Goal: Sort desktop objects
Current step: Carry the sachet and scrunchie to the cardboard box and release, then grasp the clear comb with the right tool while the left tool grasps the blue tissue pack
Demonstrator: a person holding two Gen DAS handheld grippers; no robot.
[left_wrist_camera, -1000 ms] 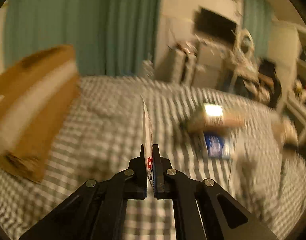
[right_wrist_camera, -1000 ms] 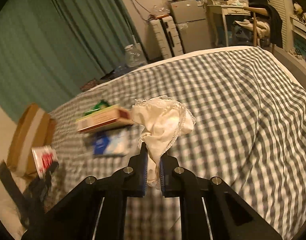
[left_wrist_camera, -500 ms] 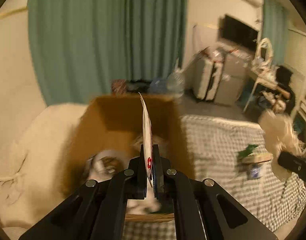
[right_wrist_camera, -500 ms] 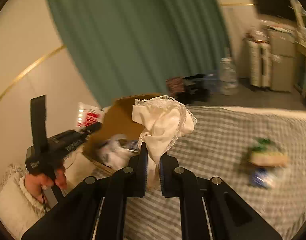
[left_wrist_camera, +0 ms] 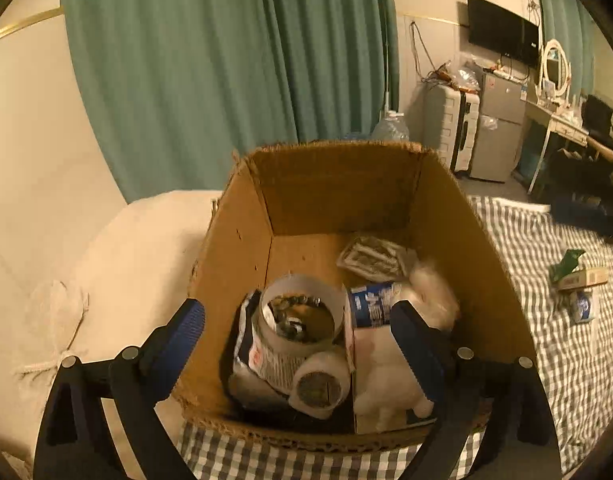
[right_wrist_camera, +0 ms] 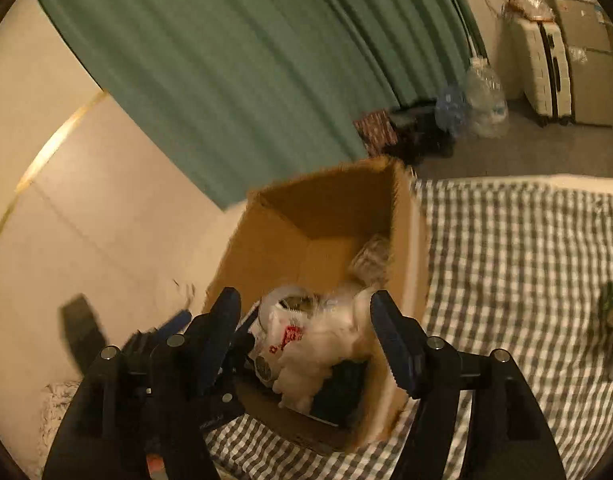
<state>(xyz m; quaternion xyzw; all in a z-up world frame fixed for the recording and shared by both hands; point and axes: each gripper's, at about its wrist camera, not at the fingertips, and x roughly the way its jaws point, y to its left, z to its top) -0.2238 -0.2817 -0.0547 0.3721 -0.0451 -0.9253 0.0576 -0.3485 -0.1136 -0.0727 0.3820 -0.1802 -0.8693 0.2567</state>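
Hovering over the cardboard box [left_wrist_camera: 242,248] at the bed's [left_wrist_camera: 546,352] corner, left gripper [left_wrist_camera: 298,332] and right gripper [right_wrist_camera: 306,332] are opening, nothing gripped; white cloth [right_wrist_camera: 318,356] lies inside.

- We see a brown box [left_wrist_camera: 242,248].
- We see a teal curtain [left_wrist_camera: 210,60].
- We see a grey-and-white checked bedspread [right_wrist_camera: 526,248].
- We see blue pads [left_wrist_camera: 182,332] on black grippers.
- We see a white cloth [right_wrist_camera: 326,344] and a white packet with red print [right_wrist_camera: 284,334].
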